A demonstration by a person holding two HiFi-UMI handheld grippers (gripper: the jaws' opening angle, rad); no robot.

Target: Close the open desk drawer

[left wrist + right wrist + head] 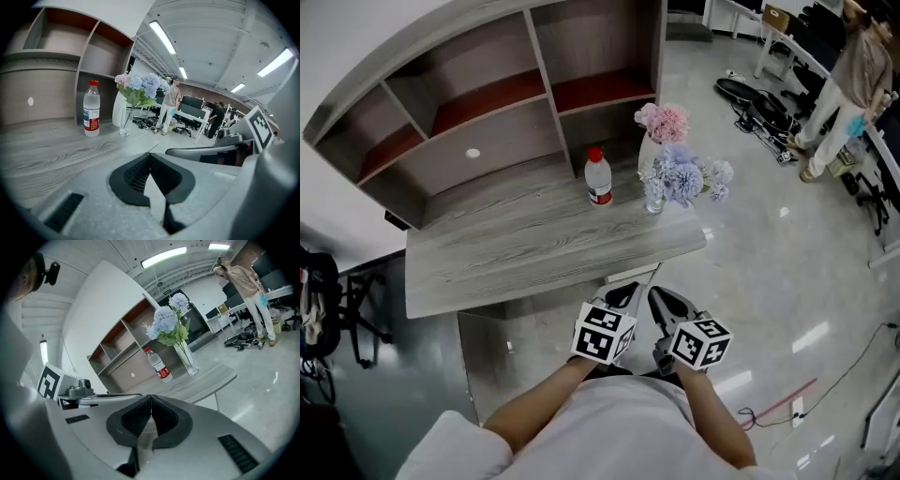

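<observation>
- The left gripper [626,295] and right gripper [662,300] are held side by side, each with its jaws pressed together on nothing
- Both are in front of the desk [525,258], near its right end
- The drawer [630,275] shows only as a pale strip under the desk edge, just beyond both tips

The desk top [534,253] ahead of the jaws covers what lies under it, so the drawer cannot be seen. The words on the bottle [598,178] beyond the jaws are too small to read. Far off to their right, a person [853,84] is cut off by the edge.
</observation>
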